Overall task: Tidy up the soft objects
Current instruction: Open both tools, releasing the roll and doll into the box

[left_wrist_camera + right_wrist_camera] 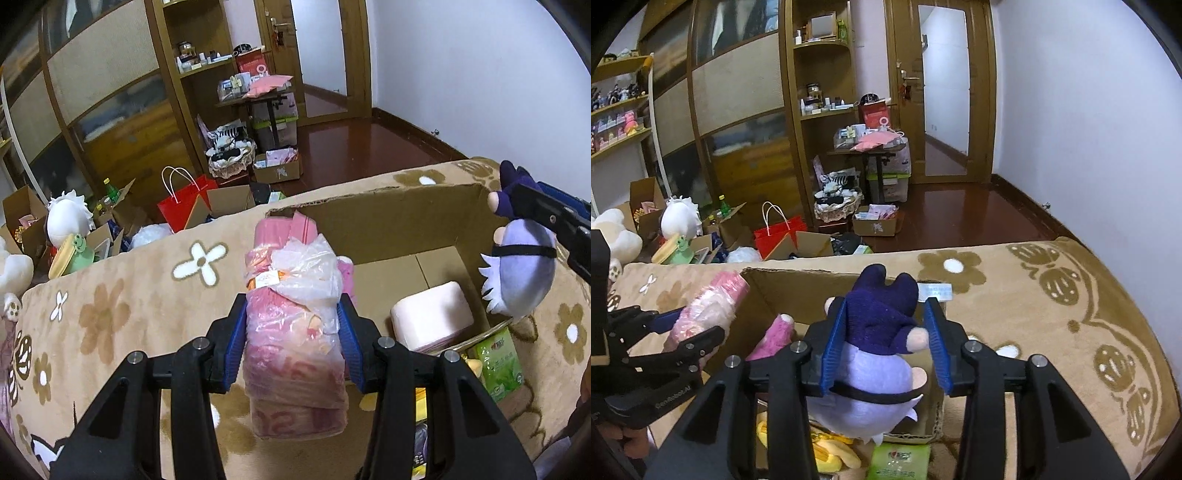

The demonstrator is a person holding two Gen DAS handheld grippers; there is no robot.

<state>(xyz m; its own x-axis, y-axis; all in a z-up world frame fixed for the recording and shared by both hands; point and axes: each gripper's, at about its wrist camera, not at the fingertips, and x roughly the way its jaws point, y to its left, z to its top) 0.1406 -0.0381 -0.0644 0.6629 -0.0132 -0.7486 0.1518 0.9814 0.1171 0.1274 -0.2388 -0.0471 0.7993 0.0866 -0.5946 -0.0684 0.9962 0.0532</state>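
My left gripper (291, 332) is shut on a pink bundle wrapped in clear plastic (295, 332) and holds it above the bed, beside the left wall of an open cardboard box (388, 221). The bundle also shows in the right wrist view (709, 310). My right gripper (886, 339) is shut on a purple plush doll (875, 354) and holds it over the box's right side; the doll also shows in the left wrist view (521, 266). Inside the box lies a pale pink block (432, 314) and a pink plush piece (775, 336).
The box stands on a tan flowered blanket (129, 306). A green packet (498, 362) and a yellow plush (831, 450) lie at the box's near side. Beyond the bed are floor boxes, a red bag (188, 203), white plush toys (68, 218) and a wooden wardrobe.
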